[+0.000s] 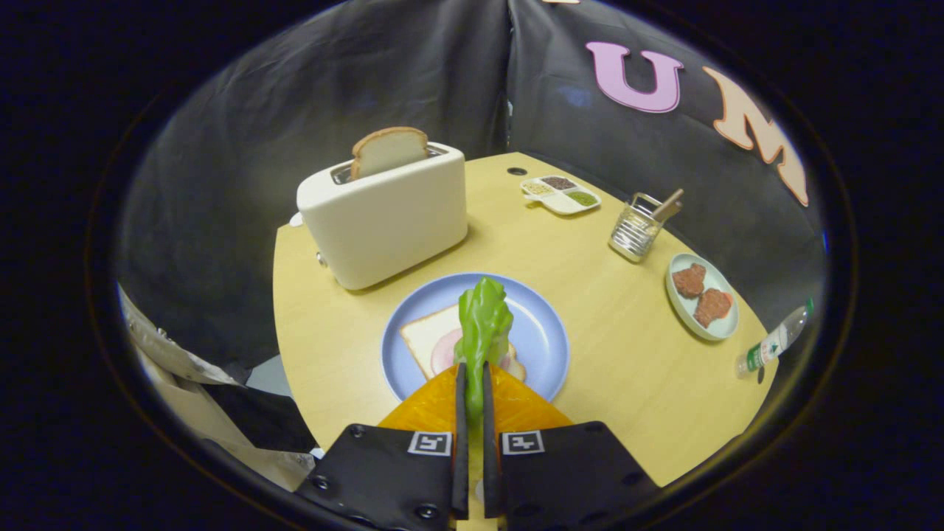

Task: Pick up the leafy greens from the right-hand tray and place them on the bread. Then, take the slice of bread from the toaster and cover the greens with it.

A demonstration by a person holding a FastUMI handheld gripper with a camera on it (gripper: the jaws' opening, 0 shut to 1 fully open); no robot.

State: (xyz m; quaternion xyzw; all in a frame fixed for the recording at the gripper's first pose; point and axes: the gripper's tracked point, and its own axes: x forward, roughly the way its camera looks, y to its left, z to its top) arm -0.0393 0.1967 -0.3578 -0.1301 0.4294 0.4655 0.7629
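Observation:
My gripper [473,369] is shut on the leafy greens [483,321], a green leaf that sticks up from between the fingertips. Below and just ahead of the fingers lies a blue plate [542,324] with a slice of bread [428,335] and a pink slice of ham [445,354] on it. The greens hang above that bread, partly hiding it. Beyond the plate stands a white toaster [383,217] with a second slice of bread [389,150] sticking out of its slot.
To the right lie a pale green tray [682,304] holding two brown patties, a wire holder [636,230] with a wooden utensil, a small divided dish [562,194] of seasonings and a plastic bottle [774,341] at the table's edge. The round wooden table [612,354] ends close on the left.

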